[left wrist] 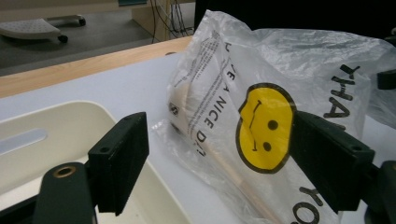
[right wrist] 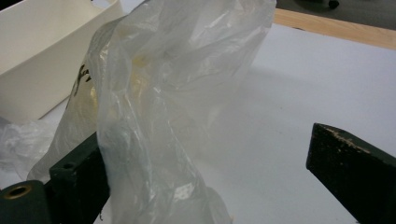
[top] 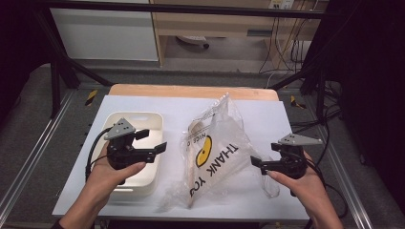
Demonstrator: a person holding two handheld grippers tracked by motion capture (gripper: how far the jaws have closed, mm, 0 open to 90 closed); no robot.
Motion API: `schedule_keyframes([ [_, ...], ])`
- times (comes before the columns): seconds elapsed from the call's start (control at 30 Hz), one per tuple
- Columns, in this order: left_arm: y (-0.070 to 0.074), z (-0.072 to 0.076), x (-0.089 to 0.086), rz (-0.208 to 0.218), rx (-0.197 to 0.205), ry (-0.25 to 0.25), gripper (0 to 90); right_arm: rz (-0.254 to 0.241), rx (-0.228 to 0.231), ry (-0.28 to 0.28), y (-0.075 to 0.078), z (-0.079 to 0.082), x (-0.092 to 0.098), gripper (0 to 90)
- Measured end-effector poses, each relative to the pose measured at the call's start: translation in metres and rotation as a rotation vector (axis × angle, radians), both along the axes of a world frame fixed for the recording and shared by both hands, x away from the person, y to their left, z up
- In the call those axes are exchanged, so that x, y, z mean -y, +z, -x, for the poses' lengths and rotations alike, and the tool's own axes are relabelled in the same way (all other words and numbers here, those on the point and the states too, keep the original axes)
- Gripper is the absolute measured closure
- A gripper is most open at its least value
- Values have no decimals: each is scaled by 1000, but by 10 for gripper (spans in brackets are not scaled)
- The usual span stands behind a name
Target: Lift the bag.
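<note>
A clear plastic bag (top: 217,143) printed with a yellow smiley and "THANK YOU" stands crumpled at the middle of the white table top (top: 267,119). A pale wooden utensil (left wrist: 184,100) lies inside it. My left gripper (top: 154,140) hovers over the cream bin (top: 138,118), left of the bag. Its jaws stand open and point at the smiley (left wrist: 265,126), with nothing between them. My right gripper (top: 263,157) is at the bag's right edge, also open. In the right gripper view the bag's film (right wrist: 154,116) hangs between the jaws, against the left one.
The cream bin (left wrist: 51,126) sits on the table's left half and looks empty. A wooden strip (top: 191,90) runs along the far edge. Black frame posts (top: 55,81) stand at both sides. Cables (top: 334,191) trail by the right hand.
</note>
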State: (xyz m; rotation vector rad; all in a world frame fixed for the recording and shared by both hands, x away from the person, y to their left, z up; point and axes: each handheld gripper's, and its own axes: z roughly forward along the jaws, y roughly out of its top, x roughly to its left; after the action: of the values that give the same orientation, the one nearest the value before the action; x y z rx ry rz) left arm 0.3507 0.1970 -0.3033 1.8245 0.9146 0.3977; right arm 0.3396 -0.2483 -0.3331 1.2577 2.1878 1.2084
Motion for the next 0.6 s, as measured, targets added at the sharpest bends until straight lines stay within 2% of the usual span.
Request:
schedule_keyframes([
  [0.27,8,-1,-8,-4,52,30,201,-12,30,28,9,6,-5,55],
  [0.47,9,-5,-18,-28,95,71,180,-54,60,-3,11,1,-2,50],
  [0.6,5,-9,-28,-12,102,101,167,-79,90,-42,10,-9,1,47],
])
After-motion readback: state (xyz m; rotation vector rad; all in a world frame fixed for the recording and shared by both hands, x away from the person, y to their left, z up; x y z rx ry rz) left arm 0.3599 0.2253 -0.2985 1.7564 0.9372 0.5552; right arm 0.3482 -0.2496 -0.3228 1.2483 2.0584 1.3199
